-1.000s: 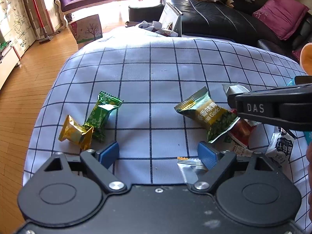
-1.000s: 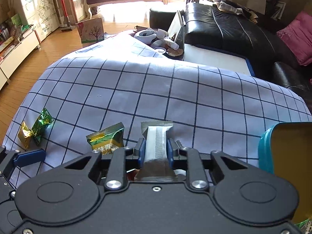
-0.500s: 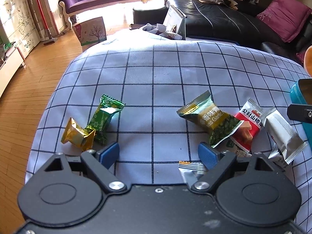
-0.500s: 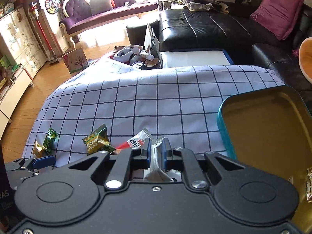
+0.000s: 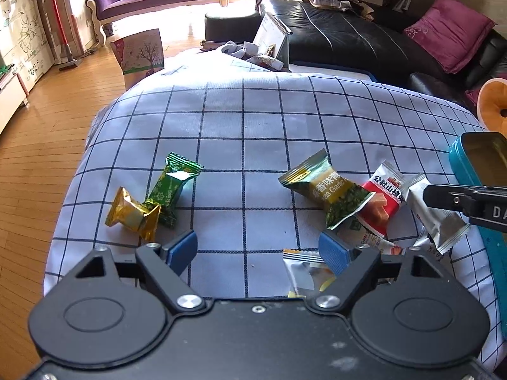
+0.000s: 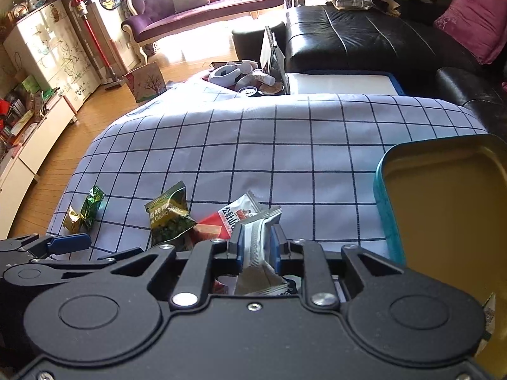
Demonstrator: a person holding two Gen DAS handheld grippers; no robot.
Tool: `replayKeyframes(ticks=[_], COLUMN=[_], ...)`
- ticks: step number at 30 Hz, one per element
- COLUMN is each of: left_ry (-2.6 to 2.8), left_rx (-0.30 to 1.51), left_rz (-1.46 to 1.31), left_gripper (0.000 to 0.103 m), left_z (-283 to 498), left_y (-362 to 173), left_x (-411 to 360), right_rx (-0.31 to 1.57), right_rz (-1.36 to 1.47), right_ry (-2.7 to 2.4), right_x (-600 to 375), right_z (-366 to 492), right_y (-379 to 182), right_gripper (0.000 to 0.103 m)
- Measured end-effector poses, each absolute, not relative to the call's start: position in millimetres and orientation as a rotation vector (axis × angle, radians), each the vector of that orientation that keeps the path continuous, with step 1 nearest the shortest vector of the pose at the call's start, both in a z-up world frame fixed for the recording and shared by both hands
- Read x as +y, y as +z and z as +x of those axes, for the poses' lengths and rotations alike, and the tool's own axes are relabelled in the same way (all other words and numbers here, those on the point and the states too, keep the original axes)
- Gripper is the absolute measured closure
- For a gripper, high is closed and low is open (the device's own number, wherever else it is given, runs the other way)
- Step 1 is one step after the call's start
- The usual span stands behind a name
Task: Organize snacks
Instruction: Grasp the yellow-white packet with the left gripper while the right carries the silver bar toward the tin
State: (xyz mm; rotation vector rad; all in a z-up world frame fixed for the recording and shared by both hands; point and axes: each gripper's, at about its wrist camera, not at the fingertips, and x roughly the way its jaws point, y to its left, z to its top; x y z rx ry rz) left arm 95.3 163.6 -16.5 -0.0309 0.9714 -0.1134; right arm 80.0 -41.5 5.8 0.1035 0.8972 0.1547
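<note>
**Silver packet pinched beside the tin**

The right gripper (image 6: 257, 244) pointed steeply down over the checked cloth (image 6: 285, 145), its jaws, just eased apart a little, pinching a silver snack packet (image 6: 255, 247) near the teal tin (image 6: 385, 209). The left gripper (image 5: 258, 250) hung tilted down, fingers spread and empty, between the green candy (image 5: 171, 186) and the garlic-pea packet (image 5: 329, 190).

"as Garlic" on the green-gold snack packet (image 5: 329, 194); "DA" on the right gripper (image 5: 427, 194).
</note>
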Motion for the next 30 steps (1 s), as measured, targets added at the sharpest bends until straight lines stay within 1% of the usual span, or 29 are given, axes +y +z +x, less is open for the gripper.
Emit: replayKeyframes(ticks=[2, 7, 12, 16, 26, 29, 30], left_ry=[-0.131, -0.217, -0.266, -0.299, -0.350, -0.345, -0.342], left_rx=[0.973, 0.982, 0.986, 0.992, 1.018, 1.012, 1.009], left_rz=[-0.040, -0.028, 0.028, 0.065, 0.146, 0.171, 0.175], left_gripper=[0.016, 0.016, 0.016, 0.016, 0.017, 0.015, 0.013], left_z=[93.2, 86.3, 79.2, 76.5, 74.5, 73.2, 72.6], left_y=[-14.9, -11.8, -12.9, -16.6, -33.7, -36.7, -38.2], left_x=[163.6, 156.3, 147.8, 144.4, 133.8, 128.0, 125.6], right_rx=[0.902, 0.923, 0.929, 0.921, 0.906, 0.913, 0.913], right_rz=[0.077, 0.036, 0.018, 0.005, 0.158, 0.198, 0.205], right_ry=[0.141, 0.111, 0.090, 0.078, 0.130, 0.139, 0.140], right_x=[-37.9, -32.7, -29.7, -28.2, -50.5, -56.1, -57.2], right_z=[81.8, 87.5, 90.2, 89.6, 86.9, 87.9, 88.3], right_y=[2.1, -6.7, -11.0, -10.0, 4.9, 5.9, 6.3], right_gripper=[0.069, 0.065, 0.064, 0.068, 0.069, 0.069, 0.069])
